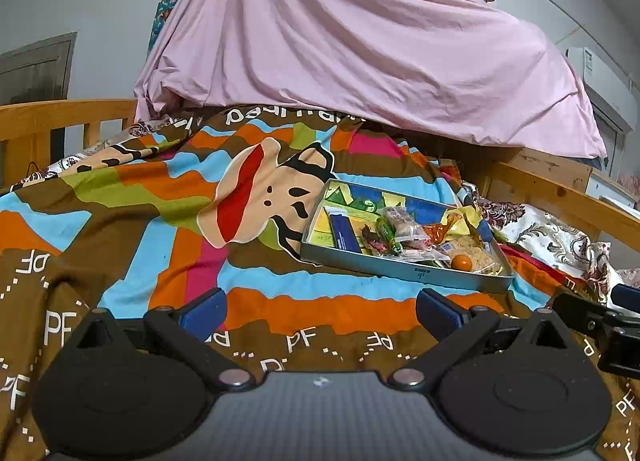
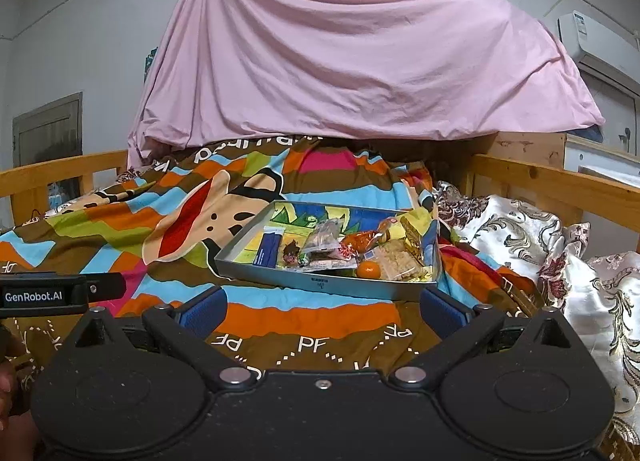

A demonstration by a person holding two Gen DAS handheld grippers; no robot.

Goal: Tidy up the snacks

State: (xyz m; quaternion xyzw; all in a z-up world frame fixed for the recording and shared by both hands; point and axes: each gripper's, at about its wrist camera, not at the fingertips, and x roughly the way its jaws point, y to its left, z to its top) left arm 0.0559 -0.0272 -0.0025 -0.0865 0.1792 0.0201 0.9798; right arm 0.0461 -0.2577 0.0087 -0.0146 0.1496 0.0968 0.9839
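A shallow grey metal tray (image 1: 404, 270) of snacks sits on a striped cartoon-print quilt (image 1: 168, 197) spread over a wooden-railed bed (image 2: 560, 185). In the left wrist view the tray lies right of centre, its long axis running from upper left to lower right; in the right wrist view (image 2: 320, 281) it sits at centre, near wall almost level across the frame.

Inside, a dark blue rectangular packet (image 1: 345, 232) lies lengthwise at the tray's left end, pointing away from the camera. Beside it are a green wrapped candy (image 1: 389, 236), crinkled clear plastic packets (image 1: 404, 223), an orange wrapper (image 1: 436, 232), a pale crumbly rice cake (image 1: 478, 253) and a small round orange fruit (image 1: 461, 261) against the near wall.

The left tool (image 1: 322, 315) hangs low over the quilt with its blue-padded fingers (image 1: 202, 315) spread wide and empty; the tray lies beyond it, toward the right. The right tool (image 2: 322, 311) is likewise spread and holds nothing, its right pad just below the tray's near right corner.

A wrinkled pink sheet (image 2: 352, 61) fills the upper frame, and a glossy floral pillow (image 2: 560, 253) lies at right.
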